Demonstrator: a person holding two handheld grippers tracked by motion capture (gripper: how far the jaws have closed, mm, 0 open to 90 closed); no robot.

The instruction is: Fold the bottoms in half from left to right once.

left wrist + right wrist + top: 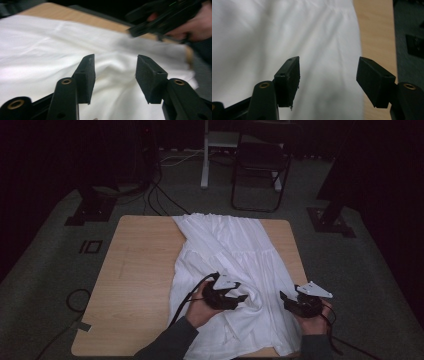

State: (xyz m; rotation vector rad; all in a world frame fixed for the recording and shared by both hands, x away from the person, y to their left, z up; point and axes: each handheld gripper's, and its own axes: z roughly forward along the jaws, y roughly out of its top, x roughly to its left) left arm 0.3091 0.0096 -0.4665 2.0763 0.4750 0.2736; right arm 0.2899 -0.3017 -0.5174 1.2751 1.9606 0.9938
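A white pleated garment (230,250) lies spread on the wooden table (135,270), from the far edge down to the near right corner. My left gripper (239,296) hovers over its lower middle, where the cloth bunches into a fold. In the left gripper view that gripper (116,58) is open above the white garment (50,50), with nothing between its jaws. My right gripper (289,298) is near the garment's right edge. In the right gripper view it (329,60) is open just over the cloth (287,30), holding nothing.
Bare wood (374,37) runs along the garment's right side, then the table edge and grey floor. The left half of the table is bare wood. A dark folding chair (260,165), stand bases and cables (160,195) sit on the carpet beyond the table.
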